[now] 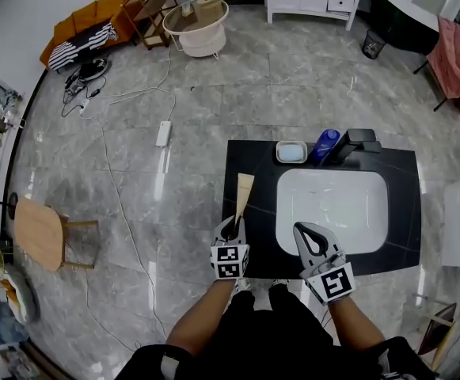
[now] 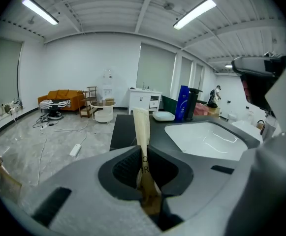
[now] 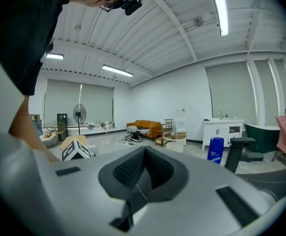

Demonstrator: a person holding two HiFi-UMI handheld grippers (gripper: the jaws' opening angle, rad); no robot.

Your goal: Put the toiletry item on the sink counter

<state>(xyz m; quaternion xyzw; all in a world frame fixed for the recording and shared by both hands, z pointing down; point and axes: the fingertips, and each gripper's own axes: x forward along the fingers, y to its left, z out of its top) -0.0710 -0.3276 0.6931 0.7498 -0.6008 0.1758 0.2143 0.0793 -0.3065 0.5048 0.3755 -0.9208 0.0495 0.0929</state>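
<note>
The toiletry item [image 1: 244, 193] is a flat tan tube. My left gripper [image 1: 233, 228] is shut on its lower end, and the tube sticks out forward over the left strip of the black sink counter [image 1: 253, 165]. In the left gripper view the tube [image 2: 142, 129] stands upright between the pads, with the gripper [image 2: 143, 168] clamped on it. My right gripper [image 1: 312, 242] is over the front rim of the white basin [image 1: 332, 204]. In its own view the right gripper [image 3: 145, 173] is shut with nothing in it.
A blue bottle [image 1: 325, 145], a white soap dish [image 1: 291, 152] and a black faucet [image 1: 356, 142] stand along the counter's back edge. A wooden chair [image 1: 43, 232] is on the floor at left, and a power strip [image 1: 164, 133] with cables lies beyond the counter.
</note>
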